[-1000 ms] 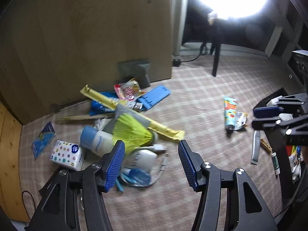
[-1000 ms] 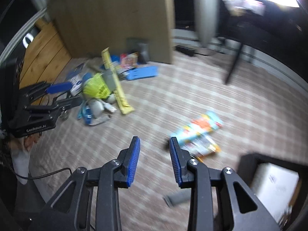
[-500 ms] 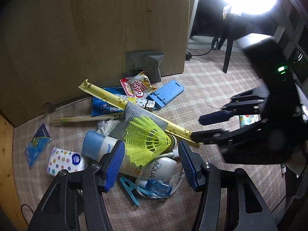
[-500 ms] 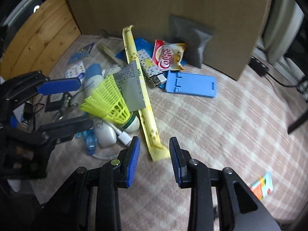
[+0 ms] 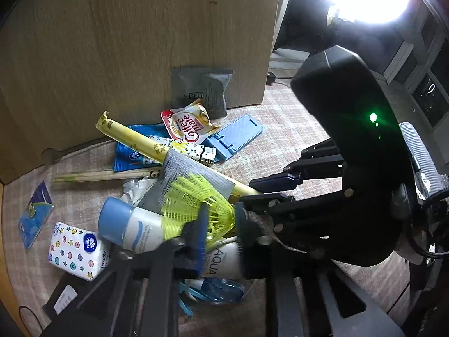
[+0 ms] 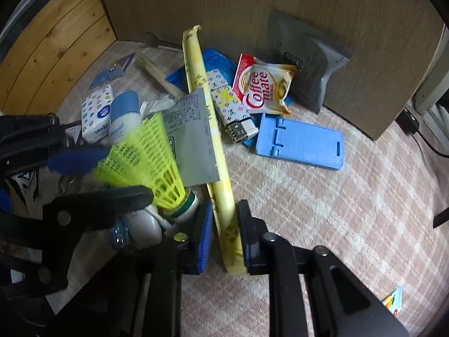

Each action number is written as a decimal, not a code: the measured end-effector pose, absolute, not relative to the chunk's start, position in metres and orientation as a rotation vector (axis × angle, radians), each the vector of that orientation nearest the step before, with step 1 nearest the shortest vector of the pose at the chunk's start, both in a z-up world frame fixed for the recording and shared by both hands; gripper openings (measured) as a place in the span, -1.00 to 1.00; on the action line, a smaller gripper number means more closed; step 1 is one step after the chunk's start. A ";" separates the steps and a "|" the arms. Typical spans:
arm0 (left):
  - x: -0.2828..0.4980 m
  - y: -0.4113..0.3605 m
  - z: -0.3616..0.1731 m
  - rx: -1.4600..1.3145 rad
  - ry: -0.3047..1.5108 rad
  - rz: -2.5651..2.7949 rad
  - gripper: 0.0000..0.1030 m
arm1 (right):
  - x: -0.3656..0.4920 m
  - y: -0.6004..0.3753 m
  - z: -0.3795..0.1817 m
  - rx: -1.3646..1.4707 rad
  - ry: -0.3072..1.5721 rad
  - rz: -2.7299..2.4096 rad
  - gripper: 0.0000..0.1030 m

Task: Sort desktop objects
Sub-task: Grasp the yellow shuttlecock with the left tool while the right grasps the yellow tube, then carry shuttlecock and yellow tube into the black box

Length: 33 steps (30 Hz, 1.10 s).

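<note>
A heap of desktop objects lies on the checked cloth against a wooden board. My left gripper [image 5: 221, 230] has its jaws around the yellow shuttlecock [image 5: 199, 205], closing in with a small gap still showing; it also shows in the right wrist view [image 6: 143, 157]. My right gripper [image 6: 224, 224] straddles the near end of the long yellow packet [image 6: 216, 140], jaws a little apart from it. The packet also shows in the left wrist view [image 5: 134, 140]. A blue-capped white bottle [image 5: 132, 227] lies under the shuttlecock.
Around the heap lie a Coffee mate sachet [image 6: 263, 87], a grey pouch [image 6: 306, 56], a blue phone stand [image 6: 300, 143], a patterned lighter [image 6: 230, 112], a tissue pack [image 5: 78, 250], chopsticks [image 5: 98, 174] and a blue card [image 5: 35, 219]. Wooden panelling [image 6: 53, 53] stands at the left.
Both grippers moved down into the heap. The left jaws narrowed around the shuttlecock. The right gripper swung from the open cloth to the yellow packet's near end.
</note>
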<state>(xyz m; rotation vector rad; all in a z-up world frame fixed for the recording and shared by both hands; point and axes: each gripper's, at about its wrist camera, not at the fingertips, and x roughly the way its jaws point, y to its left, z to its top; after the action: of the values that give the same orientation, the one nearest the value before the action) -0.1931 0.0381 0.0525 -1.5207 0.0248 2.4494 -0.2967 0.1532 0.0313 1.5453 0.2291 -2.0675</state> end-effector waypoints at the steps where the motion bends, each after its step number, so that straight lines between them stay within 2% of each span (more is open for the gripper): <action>1: -0.193 0.038 0.053 -1.517 0.014 2.449 -0.78 | -0.295 0.154 0.031 1.546 0.228 -2.065 -0.71; 4: -0.189 0.039 0.054 -1.508 -0.011 2.442 -0.91 | -0.287 0.160 0.032 1.554 0.234 -2.064 -0.73; 7: -0.184 0.042 0.054 -1.504 -0.017 2.438 -0.95 | -0.276 0.175 0.031 1.575 0.191 -2.074 -0.75; 18: -0.151 0.068 0.071 -1.454 -0.077 2.413 -0.97 | -0.218 0.232 0.041 1.602 0.016 -2.157 -0.78; 26: -0.137 0.104 0.092 -1.391 -0.031 2.401 -0.97 | -0.171 0.295 0.083 1.542 -0.148 -2.292 -0.78; 33: -0.125 0.167 0.115 -1.284 0.047 2.329 -0.97 | -0.116 0.362 0.119 1.523 -0.256 -2.443 -0.78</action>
<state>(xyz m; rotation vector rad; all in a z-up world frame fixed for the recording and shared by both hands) -0.1246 0.1675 0.1153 -1.2841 0.0469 2.3291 -0.1156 0.3619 0.1194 1.5225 -0.2562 -2.4432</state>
